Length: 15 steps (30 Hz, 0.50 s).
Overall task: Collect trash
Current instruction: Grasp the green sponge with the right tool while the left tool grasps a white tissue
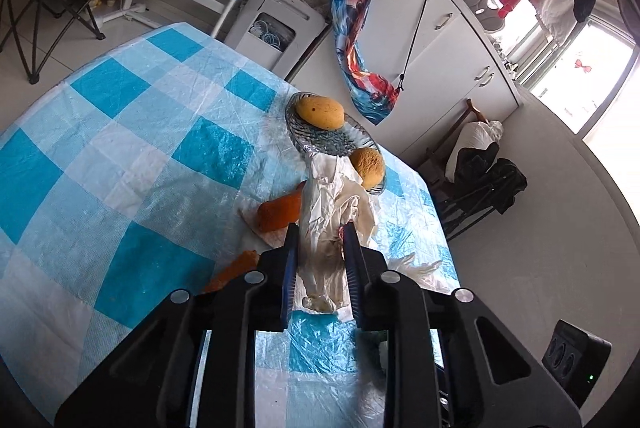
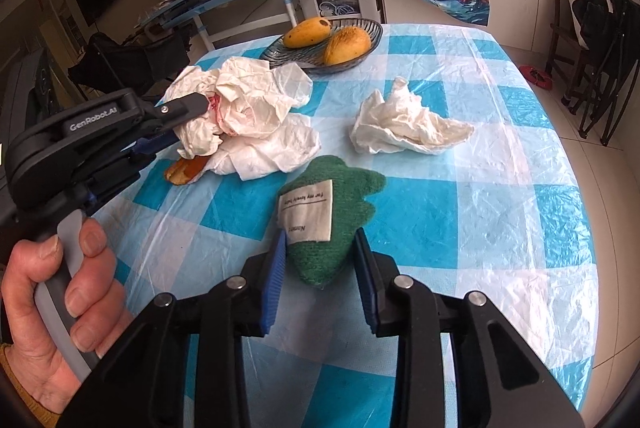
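A: Left wrist view first. The left gripper (image 1: pixel 321 234) points down at a slant over the blue-and-white checked tablecloth (image 1: pixel 132 132), and its blue pads are clamped on a crumpled white tissue (image 1: pixel 340 212) that stands up between them.

B: Clenched on paper, then. What lies around it?

A: A piece of orange peel (image 1: pixel 280 212) just left of the tissue, another scrap (image 1: pixel 236 268) beside the left finger. Beyond, a glass dish (image 1: pixel 320 138) with two mangoes (image 1: pixel 320 112). No writing I can read in this view.

B: Over to the right wrist view.

A: The right gripper (image 2: pixel 320 248) tilts steeply down, its pads pressed on the narrow end of a green knitted cloth (image 2: pixel 340 216) that rests on the table. Its white label (image 2: pixel 308 212) carries lines of print, upside down and too small to read.

B: And the other gripper from here?

A: It comes in from the left, level and low, a person's hand (image 2: pixel 60 304) wrapped around its grey handle, fingers curled tight. "GenRobot.AI" reads plainly on its black body. Its jaws bite into the big tissue wad (image 2: pixel 244 108), with peel (image 2: pixel 184 168) under the edge.

B: Any loose trash?

A: One more crumpled tissue (image 2: pixel 404 126), apart on the cloth, right of the wad.
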Tool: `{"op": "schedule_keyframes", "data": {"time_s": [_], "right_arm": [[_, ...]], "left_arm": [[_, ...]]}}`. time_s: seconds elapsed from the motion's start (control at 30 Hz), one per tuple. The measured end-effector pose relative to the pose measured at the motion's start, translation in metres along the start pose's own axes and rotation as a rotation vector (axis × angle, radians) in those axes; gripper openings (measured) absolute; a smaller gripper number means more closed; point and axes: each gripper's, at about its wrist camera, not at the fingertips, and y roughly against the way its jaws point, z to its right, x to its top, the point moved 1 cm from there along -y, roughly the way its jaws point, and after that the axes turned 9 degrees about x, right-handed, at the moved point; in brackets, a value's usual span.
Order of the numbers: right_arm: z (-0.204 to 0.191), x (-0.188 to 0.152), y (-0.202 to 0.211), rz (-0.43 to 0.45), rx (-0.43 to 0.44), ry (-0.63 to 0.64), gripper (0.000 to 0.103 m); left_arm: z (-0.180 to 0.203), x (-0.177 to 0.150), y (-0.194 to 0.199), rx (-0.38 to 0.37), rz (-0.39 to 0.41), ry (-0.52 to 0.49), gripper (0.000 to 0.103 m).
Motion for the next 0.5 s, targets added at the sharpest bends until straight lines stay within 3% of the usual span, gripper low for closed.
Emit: {"op": "schedule_keyframes", "data": {"time_s": [0.17,0.5], "right_arm": [[-0.006,-0.006,0.008,0.005,0.02,-0.002,0.034],[-0.026,-0.024,0.024,0.008,0.043,0.031,0.034]], "left_arm": [[-0.009,-0.014,0.044,-0.001,0.015,-0.036,0.021],[-0.063,-0.067,0.12,0.141,-0.004,-0.057,0.024]]}}
